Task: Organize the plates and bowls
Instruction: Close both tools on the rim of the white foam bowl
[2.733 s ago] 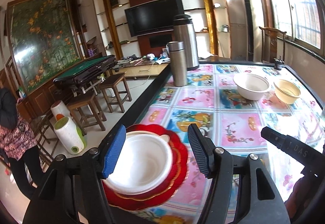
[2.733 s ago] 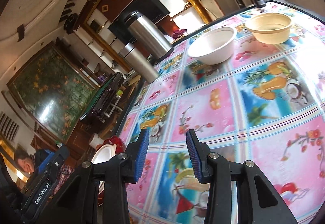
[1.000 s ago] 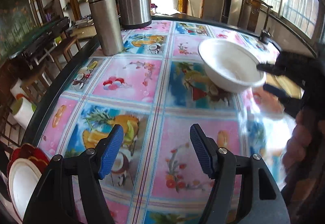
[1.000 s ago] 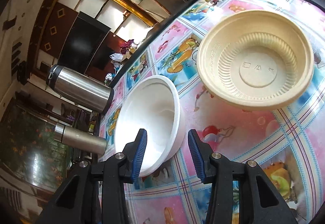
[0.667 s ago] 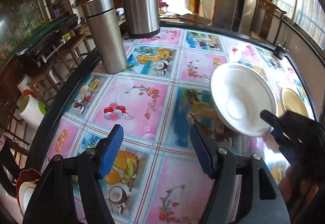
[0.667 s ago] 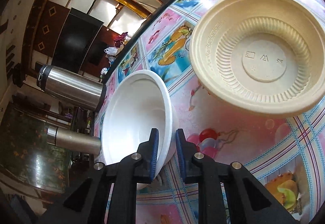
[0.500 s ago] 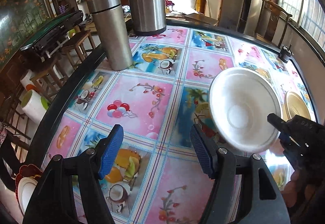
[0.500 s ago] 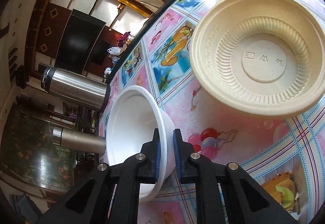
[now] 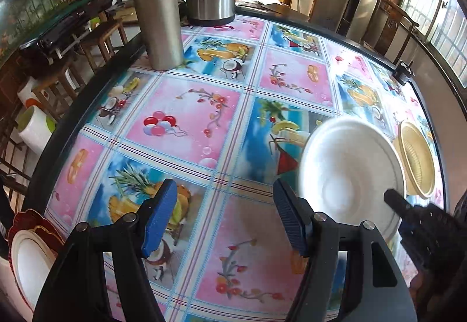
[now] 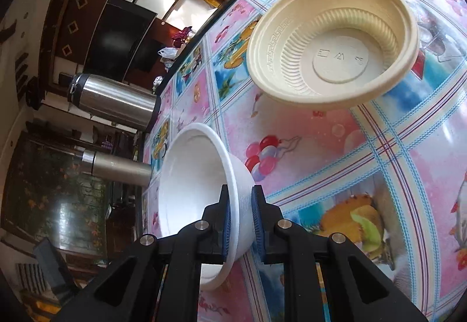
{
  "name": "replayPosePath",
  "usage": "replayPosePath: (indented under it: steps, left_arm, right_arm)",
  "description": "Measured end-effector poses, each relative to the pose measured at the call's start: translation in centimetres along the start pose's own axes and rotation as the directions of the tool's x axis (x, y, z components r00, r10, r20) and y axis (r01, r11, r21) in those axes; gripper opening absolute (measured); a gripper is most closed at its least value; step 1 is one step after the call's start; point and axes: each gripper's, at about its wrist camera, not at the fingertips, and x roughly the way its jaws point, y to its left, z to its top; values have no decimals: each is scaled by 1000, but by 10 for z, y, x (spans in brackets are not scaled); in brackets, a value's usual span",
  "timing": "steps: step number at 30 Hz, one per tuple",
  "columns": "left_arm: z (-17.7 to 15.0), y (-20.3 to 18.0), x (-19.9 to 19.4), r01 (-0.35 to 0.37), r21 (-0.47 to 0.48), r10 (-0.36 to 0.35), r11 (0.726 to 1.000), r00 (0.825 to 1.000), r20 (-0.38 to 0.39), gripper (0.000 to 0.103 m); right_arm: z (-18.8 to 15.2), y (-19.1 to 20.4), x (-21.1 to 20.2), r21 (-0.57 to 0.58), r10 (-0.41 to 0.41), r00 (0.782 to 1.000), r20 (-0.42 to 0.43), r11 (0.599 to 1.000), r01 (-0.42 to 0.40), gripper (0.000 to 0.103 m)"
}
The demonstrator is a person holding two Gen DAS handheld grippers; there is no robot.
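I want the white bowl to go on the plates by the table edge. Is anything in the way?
Nothing visible is. The right gripper holds the white bowl, and only bare tablecloth lies between it and the plate stack. The two steel flasks stand off to the far side.

Left gripper (image 9: 224, 220) fingers apart, right gripper (image 10: 240, 212) fingers clamped
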Motion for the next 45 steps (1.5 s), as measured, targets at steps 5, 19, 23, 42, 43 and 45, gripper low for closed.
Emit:
replayPosePath:
  steps: [5, 19, 23, 42, 43, 45]
  left_arm:
    - [-6, -11, 5, -6, 21, 6, 1000, 999, -33, 68]
    - [-30, -21, 11, 44, -14, -45, 999, 996, -83, 68]
    - [-33, -14, 15, 118, -77, -126, 990, 985, -114, 68]
    - [-35, -42, 1, 270, -63, -273, 961, 961, -41, 68]
    - [-35, -42, 4, 277, -66, -280, 959, 959, -44, 68]
    - [-34, -46, 9, 289, -64, -292, 955, 955, -50, 68]
  right_arm:
    - [-5, -5, -15, -38, 4, 998, -55, 999, -6, 20]
    - [2, -20, -19, 17, 55, 994, -92, 998, -54, 50]
    - [4, -20, -23, -1, 10, 997, -81, 1000, -10, 50]
    - [8, -19, -32, -17, 2, 996, -93, 1000, -4, 50]
    - [9, -21, -31, -17, -6, 995, -96, 1000, 5, 50]
    - [11, -22, -30, -13, -10, 995, -99, 1000, 9, 50]
